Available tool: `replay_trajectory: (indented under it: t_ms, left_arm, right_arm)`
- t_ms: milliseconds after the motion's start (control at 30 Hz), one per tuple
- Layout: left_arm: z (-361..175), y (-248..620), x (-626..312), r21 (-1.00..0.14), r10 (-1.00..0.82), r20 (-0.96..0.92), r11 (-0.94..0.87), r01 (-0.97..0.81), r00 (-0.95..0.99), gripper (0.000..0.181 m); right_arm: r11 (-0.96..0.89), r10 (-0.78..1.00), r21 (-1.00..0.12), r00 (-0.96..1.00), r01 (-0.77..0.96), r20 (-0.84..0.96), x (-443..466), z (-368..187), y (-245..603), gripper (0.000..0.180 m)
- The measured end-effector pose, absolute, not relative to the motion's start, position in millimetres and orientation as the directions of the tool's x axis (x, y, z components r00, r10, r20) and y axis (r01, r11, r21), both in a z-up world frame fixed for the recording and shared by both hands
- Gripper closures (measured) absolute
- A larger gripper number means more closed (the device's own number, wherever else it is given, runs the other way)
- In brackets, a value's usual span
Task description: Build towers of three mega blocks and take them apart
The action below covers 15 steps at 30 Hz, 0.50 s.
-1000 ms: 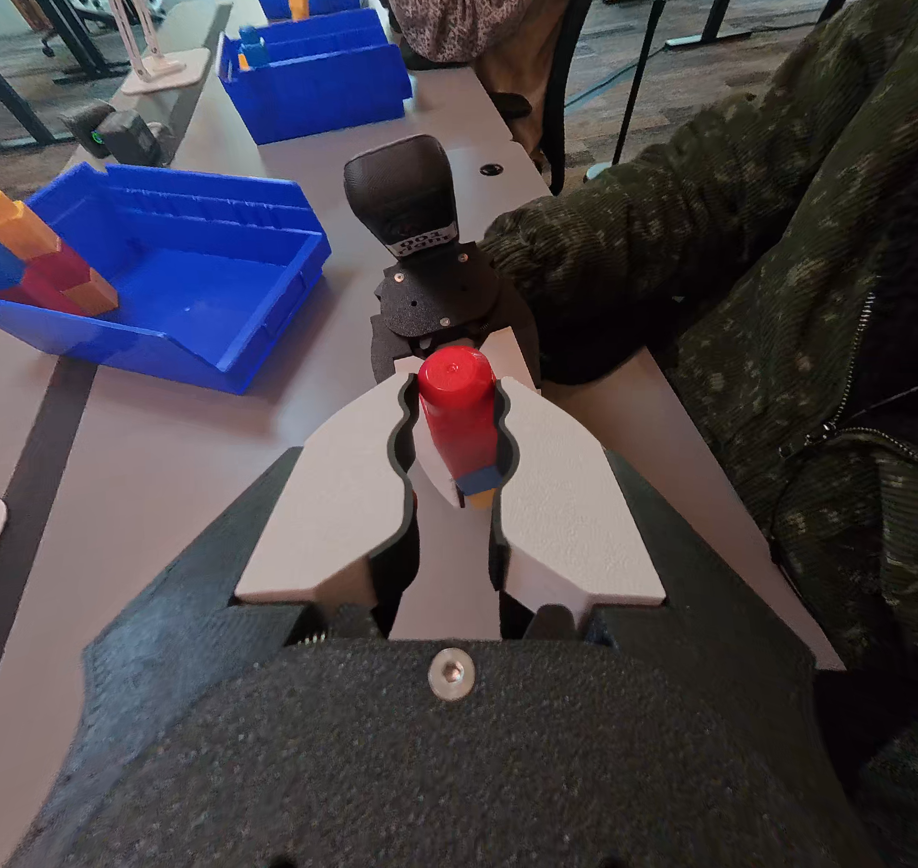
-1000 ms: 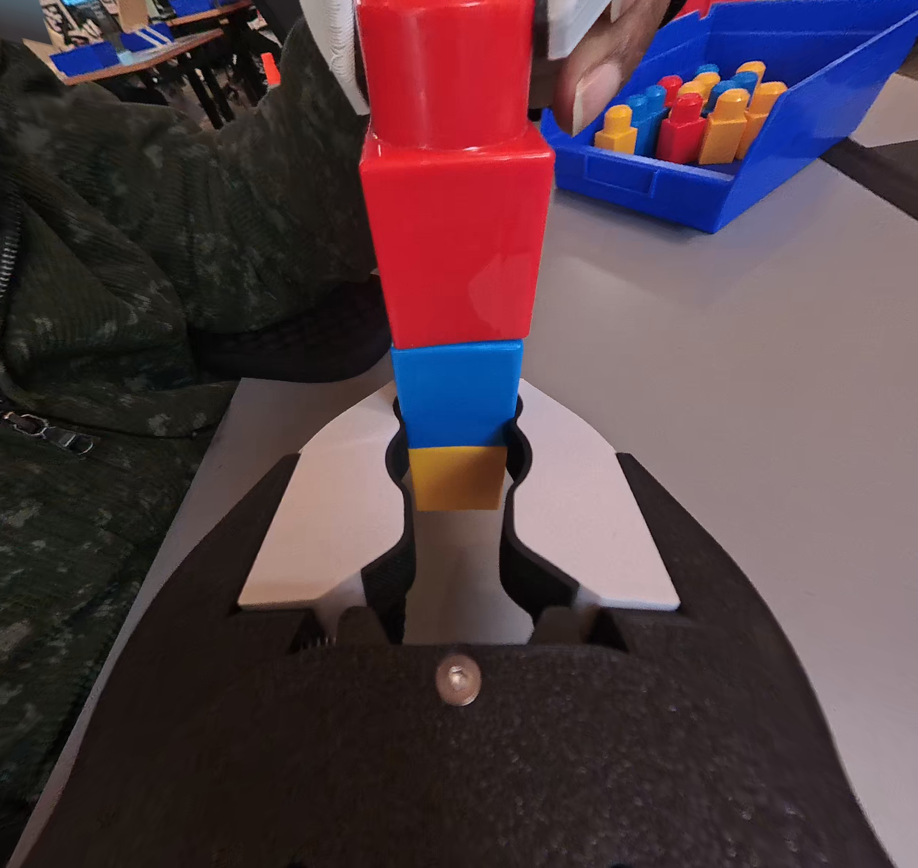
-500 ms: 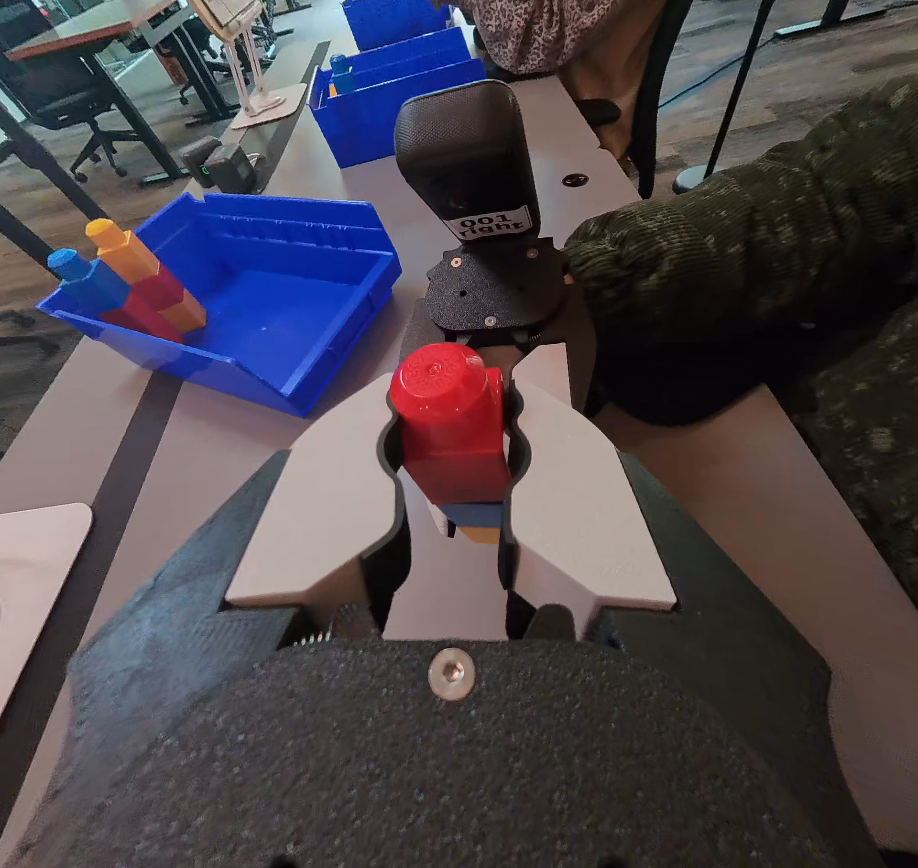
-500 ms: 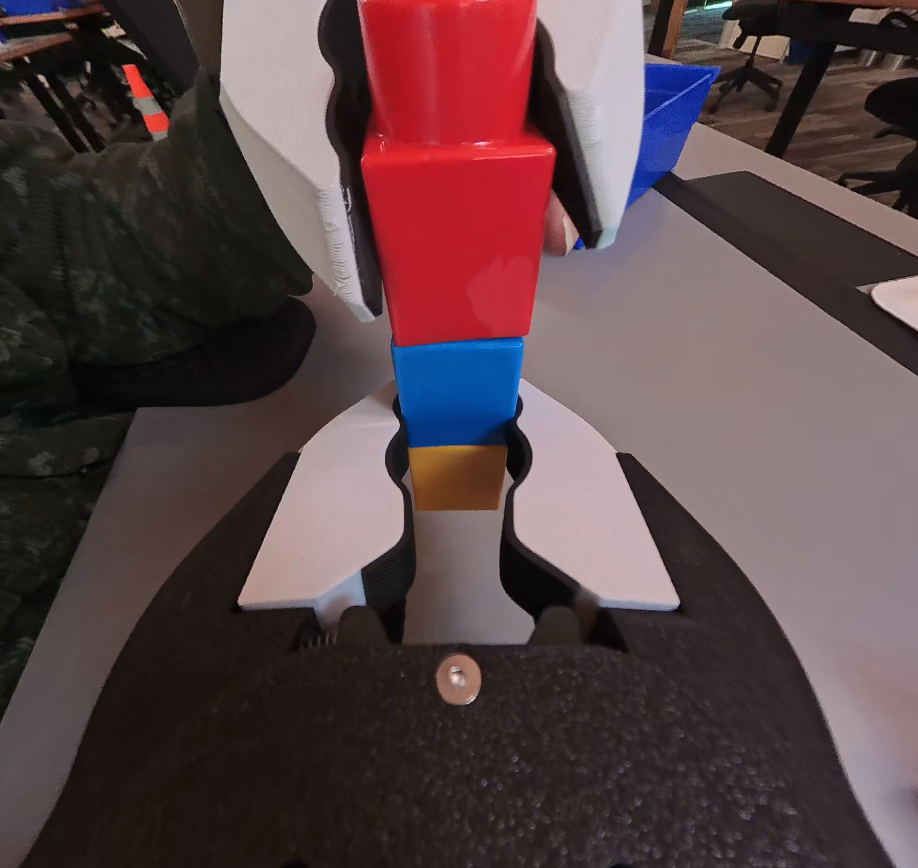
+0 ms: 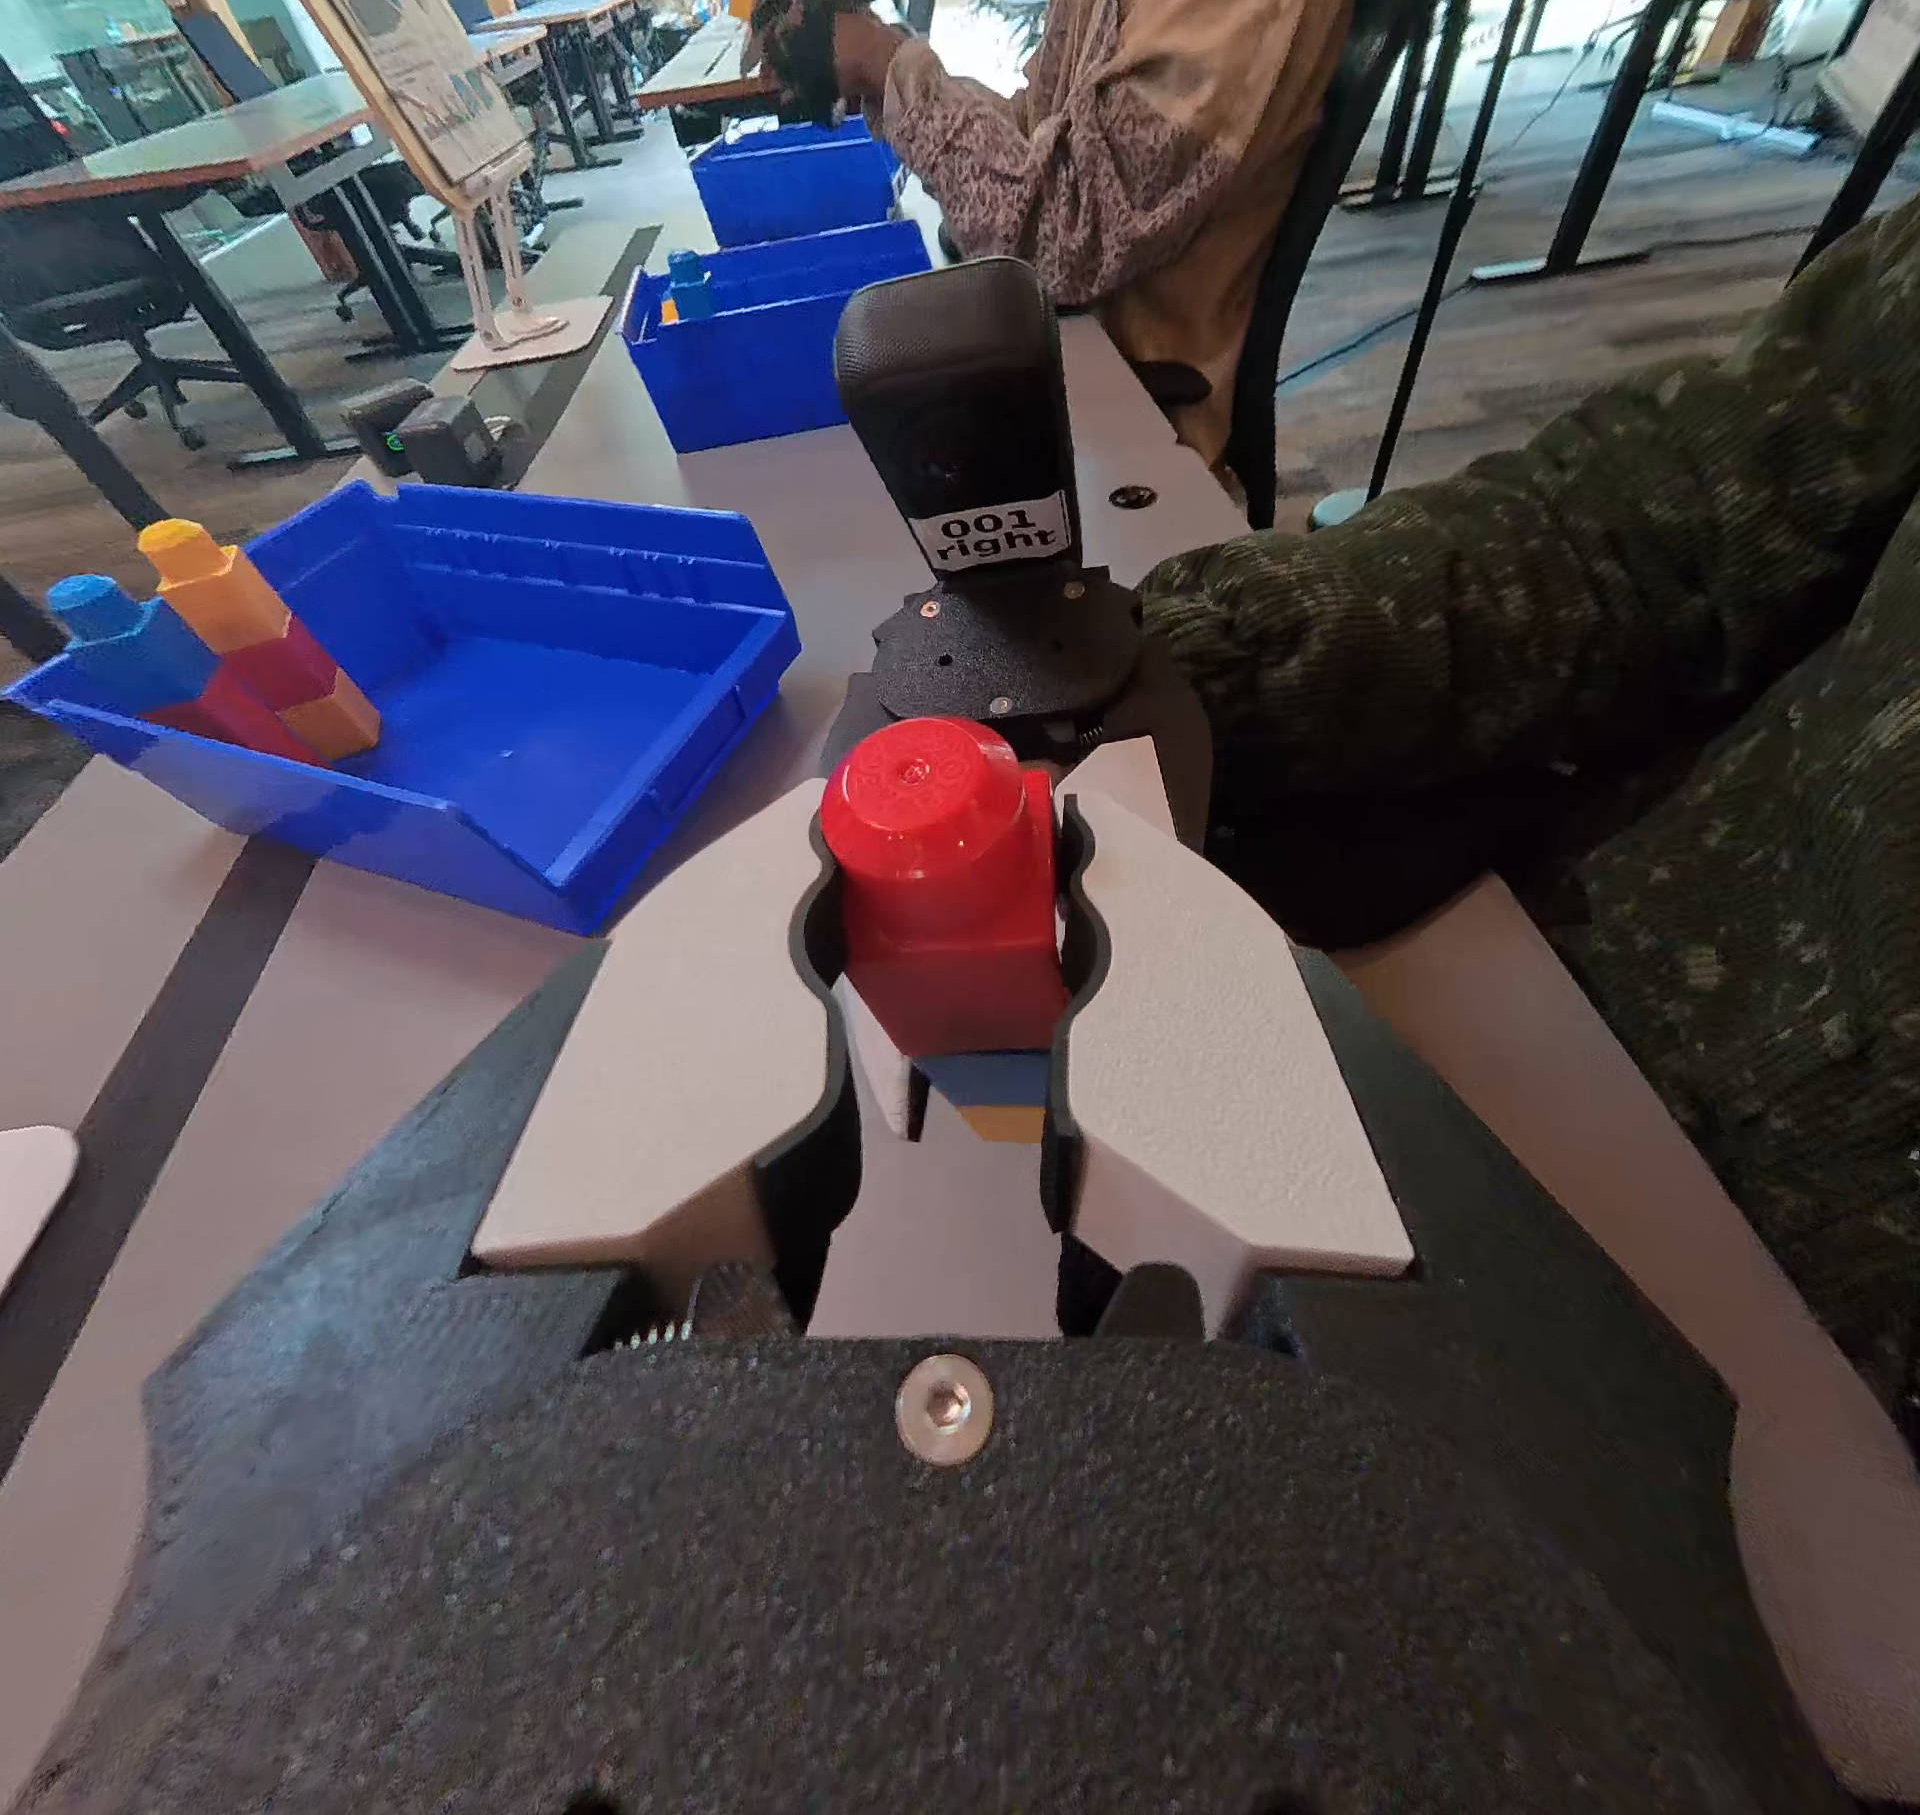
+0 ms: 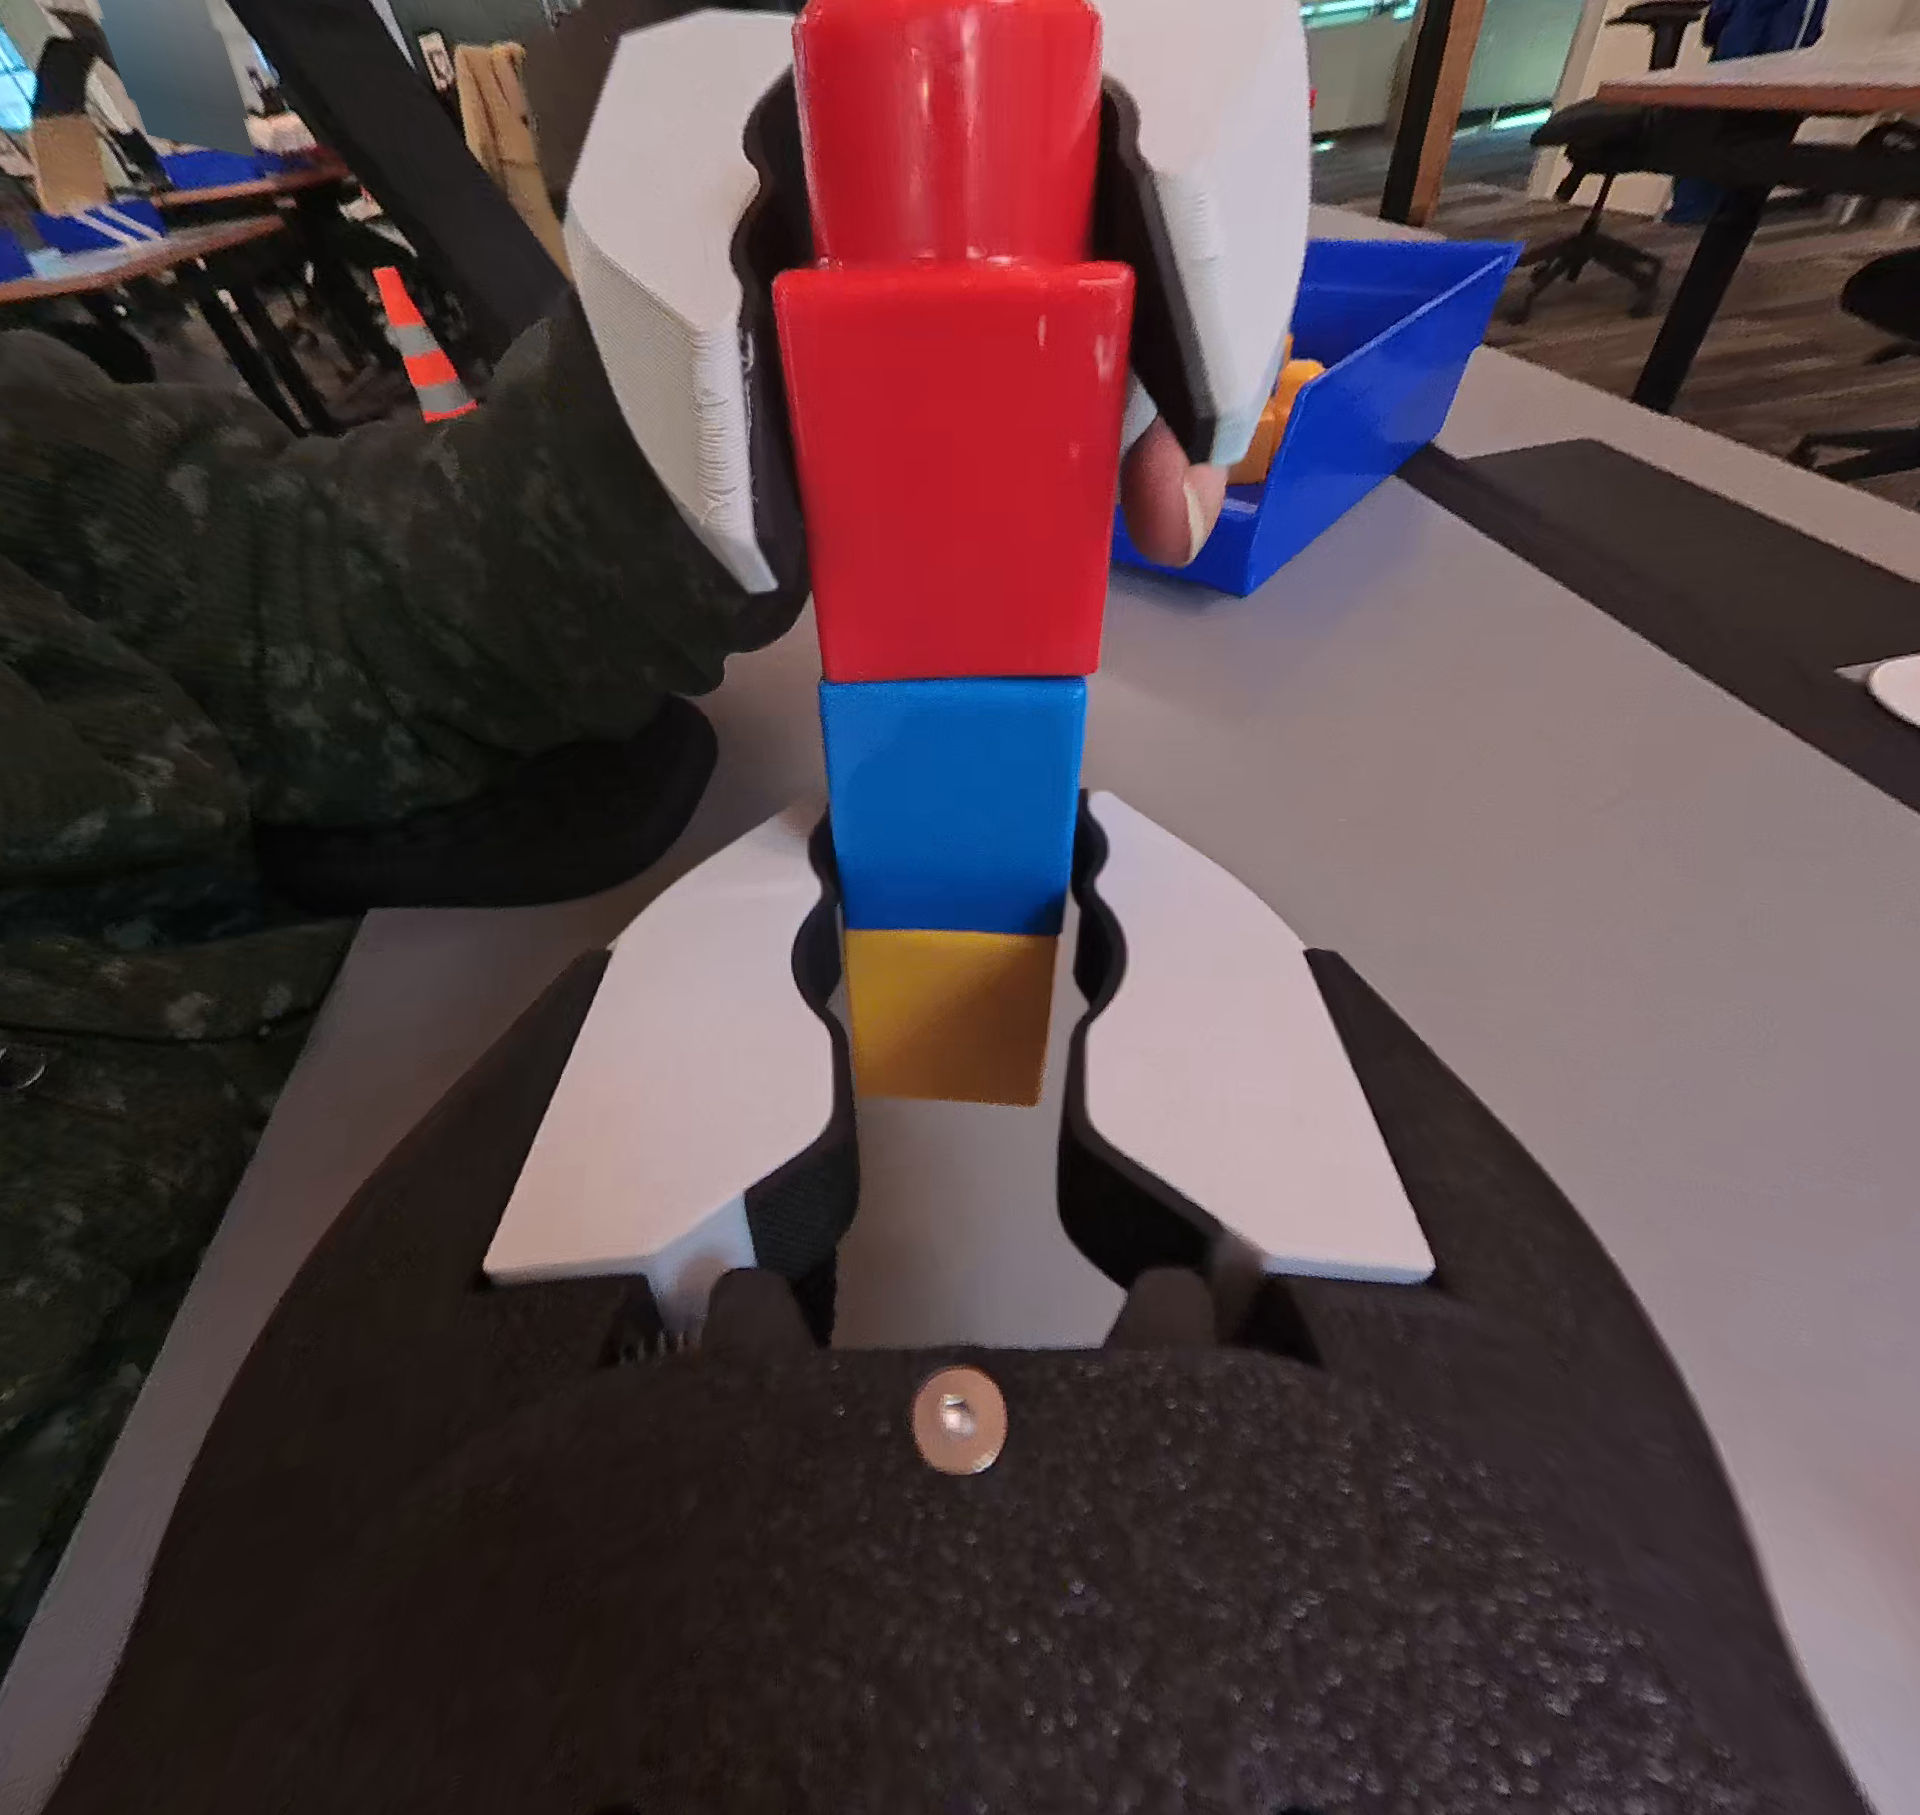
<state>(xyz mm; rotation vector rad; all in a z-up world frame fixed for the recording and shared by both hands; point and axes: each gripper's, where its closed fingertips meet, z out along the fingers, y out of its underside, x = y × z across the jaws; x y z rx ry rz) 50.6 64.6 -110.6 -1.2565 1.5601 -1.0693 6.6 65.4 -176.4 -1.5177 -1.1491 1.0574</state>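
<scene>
Midway over the grey table, both claws share one three-block tower. Right claw clamps the low end: its white fingers press the sides of the yellow block and the lower part of the blue block. Left claw is clenched on the red block at the top, pads against its sides; from the right wrist view the same claw wraps the red block from beyond, a fingertip of the holder showing beside it.

Tower stands off the table, carried between the two claws (blocks appear fully seated, red on blue on yellow).

Left of the left claw, a blue bin sits on the table with two finished towers leaning at its far-left corner: one blue-topped, one orange-topped. More blue bins lie farther along the table. A person in a patterned top sits beyond them. Green camouflage sleeve reaches in from the right.
</scene>
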Motion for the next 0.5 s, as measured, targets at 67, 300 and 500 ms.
replay_trajectory:
  t_ms: [67,300,500]
  left_arm:
    - [-109.9,62.9,51.2,-0.965,-0.985,-0.060,0.098,-0.242,-0.160,0.142]
    - [-112.1,62.4,57.8,-0.978,-0.984,-0.034,0.069,-0.197,-0.174,0.142]
    - [-113.9,56.0,53.8,-0.979,-0.975,-0.024,0.068,-0.191,-0.221,0.142]
  right_arm:
    - [-0.121,0.977,-0.978,0.196,0.170,-0.086,5.4,-174.0,65.2,0.130]
    - [-0.118,0.978,-0.982,0.187,0.150,-0.089,6.8,-167.0,62.4,0.137]
    - [-0.125,0.982,-0.980,0.158,0.157,-0.100,3.5,-168.1,56.4,0.138]
